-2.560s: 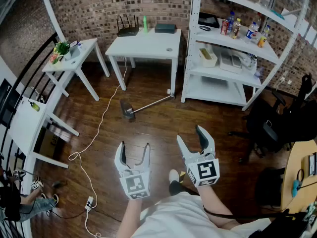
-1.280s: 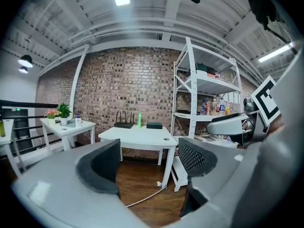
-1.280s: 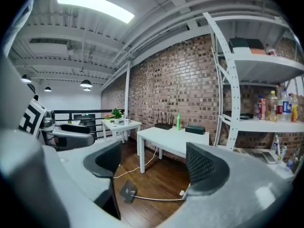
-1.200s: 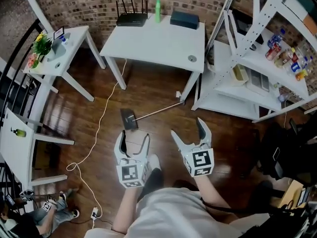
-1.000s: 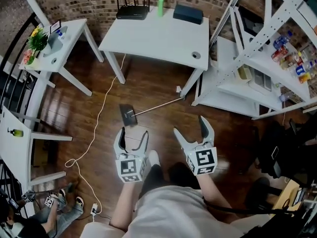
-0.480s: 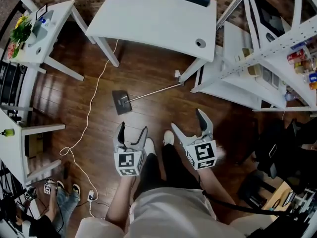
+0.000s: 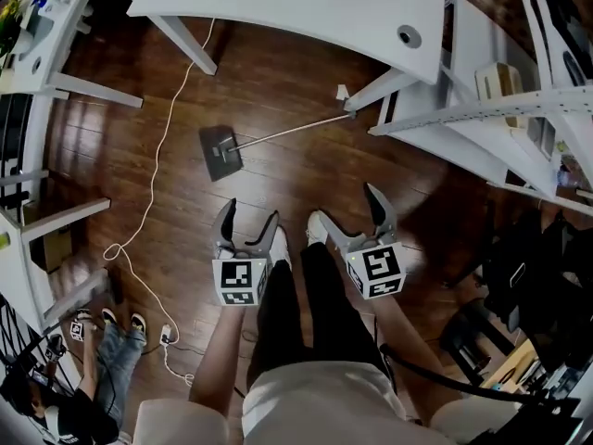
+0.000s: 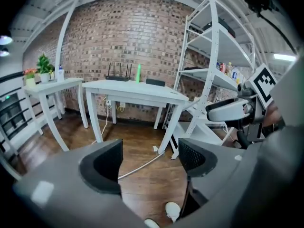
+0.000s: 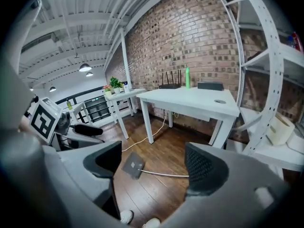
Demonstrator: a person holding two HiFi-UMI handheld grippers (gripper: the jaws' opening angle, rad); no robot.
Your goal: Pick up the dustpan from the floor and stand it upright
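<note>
Grey dustpan (image 7: 220, 151) on brown planks
Its head is dark grey, handle silvery; floor (image 7: 278, 185) is dark brown wood; table (image 7: 306, 7) and cable (image 7: 156, 160) white; left gripper (image 7: 251, 211) and right gripper (image 7: 350, 213) grey, with black-and-white square markers.

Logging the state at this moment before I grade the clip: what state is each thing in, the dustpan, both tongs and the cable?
dustpan: lying on the floor, handle down too, not yet stood upright.
left tongs: open, empty, short of the dustpan.
right tongs: open, empty.
white cable: slack on the floor, apart from the dustpan.
</note>
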